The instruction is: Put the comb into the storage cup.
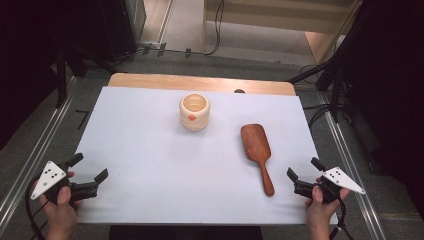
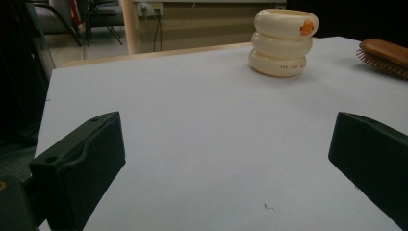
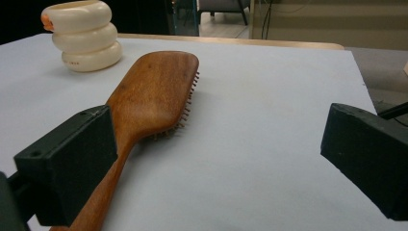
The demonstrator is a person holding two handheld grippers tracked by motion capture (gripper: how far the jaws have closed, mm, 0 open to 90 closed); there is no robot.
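Observation:
A cream ribbed cup [image 1: 194, 112] with an orange mark stands upright at the table's far middle; it also shows in the left gripper view [image 2: 284, 42] and the right gripper view [image 3: 84, 35]. A wooden hairbrush [image 1: 258, 151] lies bristles down to its right, handle pointing toward the near edge [image 3: 149, 103]; its head peeks in at the left gripper view's edge [image 2: 385, 57]. My left gripper [image 1: 89, 168] rests open at the near left corner, nothing between its jaws [image 2: 226, 159]. My right gripper [image 1: 305, 170] is open at the near right, just right of the brush handle [image 3: 216, 154].
A white sheet [image 1: 150, 150] covers the table, whose wooden edge [image 1: 200, 82] shows at the back. Dark stands and cables surround the table on the floor. The sheet's middle and left lie bare.

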